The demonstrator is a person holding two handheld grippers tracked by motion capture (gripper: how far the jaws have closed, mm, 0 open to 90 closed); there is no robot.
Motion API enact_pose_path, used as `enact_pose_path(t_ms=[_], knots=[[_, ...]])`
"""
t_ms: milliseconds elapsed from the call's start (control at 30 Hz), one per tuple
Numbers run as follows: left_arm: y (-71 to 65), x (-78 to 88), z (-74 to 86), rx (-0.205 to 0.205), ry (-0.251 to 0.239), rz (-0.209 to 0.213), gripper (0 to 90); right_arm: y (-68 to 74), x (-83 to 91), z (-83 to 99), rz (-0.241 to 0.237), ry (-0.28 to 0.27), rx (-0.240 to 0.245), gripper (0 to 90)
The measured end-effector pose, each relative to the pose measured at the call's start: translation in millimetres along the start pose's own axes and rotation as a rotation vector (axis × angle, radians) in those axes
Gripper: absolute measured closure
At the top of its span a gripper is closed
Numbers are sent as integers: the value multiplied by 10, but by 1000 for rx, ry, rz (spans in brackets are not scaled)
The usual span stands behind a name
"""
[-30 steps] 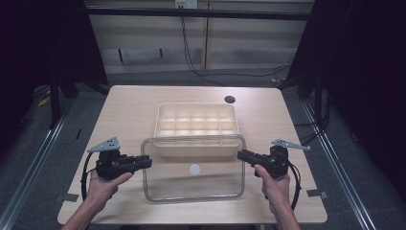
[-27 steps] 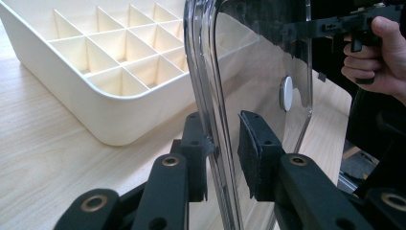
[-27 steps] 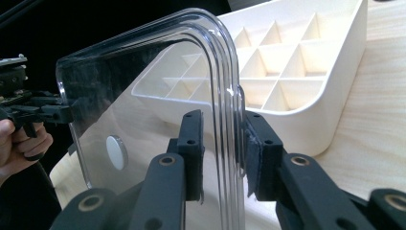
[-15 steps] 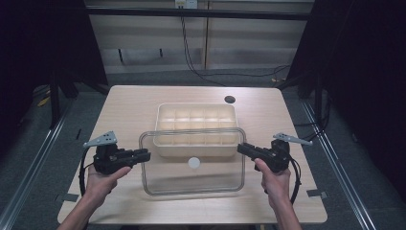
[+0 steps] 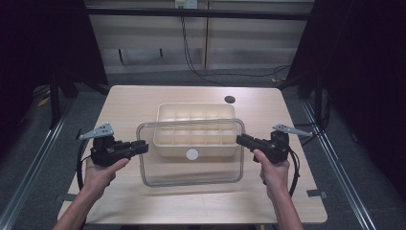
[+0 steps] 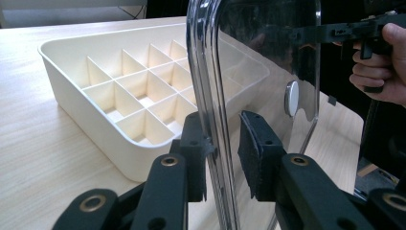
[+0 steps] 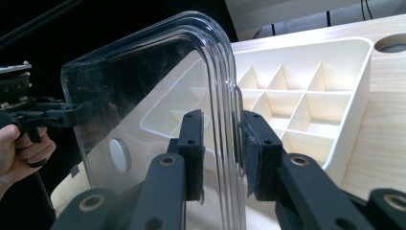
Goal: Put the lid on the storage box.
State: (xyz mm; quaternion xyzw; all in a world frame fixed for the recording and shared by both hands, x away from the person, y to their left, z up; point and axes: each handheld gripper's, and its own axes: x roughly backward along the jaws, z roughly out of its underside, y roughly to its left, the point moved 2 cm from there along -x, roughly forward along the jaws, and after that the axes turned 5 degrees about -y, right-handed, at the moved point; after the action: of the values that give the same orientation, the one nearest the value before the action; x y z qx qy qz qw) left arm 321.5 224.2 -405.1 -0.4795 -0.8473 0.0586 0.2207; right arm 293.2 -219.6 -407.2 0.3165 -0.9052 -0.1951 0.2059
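Two grippers, one lid, one tray, so here's the rundown with everything placed off the tray:

Table (image 5: 143, 201): light wood, carries the tray; there's a dark round hole (image 5: 230, 99) in the top just past the tray's far right corner.

Tray (image 5: 196, 125): cream plastic, split into a grid of small compartments, sitting flat around mid-table. Compartments look bare as far as I can see.

Clear lid (image 5: 191, 165): see-through rectangle with rounded corners and a raised rim, held up off the table, its far part over the tray's near half and the rest sticking out toward the person. Roughly level across.

White knob (image 5: 192, 154): small round disc on the lid, right over the tray's near wall.

Left gripper (image 5: 142, 145): off the tray's near left corner, jaws clamped on the lid's left edge, rim sandwiched between the pads (image 6: 252, 139).

Right gripper (image 5: 240, 139): off the tray's near right corner, jaws pinching the lid's right edge the same way (image 7: 222, 143).
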Motion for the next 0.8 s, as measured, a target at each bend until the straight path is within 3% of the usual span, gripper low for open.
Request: enact_pose_path(t_ms=[400,800], knots=[[70,-43,-208,-16,-13,-40,719,-34,-101,-212,-4,-23,5,719],[110,-106,-438,-33,-38,-41,714,-61,-141,-463,5,-51,9,719]])
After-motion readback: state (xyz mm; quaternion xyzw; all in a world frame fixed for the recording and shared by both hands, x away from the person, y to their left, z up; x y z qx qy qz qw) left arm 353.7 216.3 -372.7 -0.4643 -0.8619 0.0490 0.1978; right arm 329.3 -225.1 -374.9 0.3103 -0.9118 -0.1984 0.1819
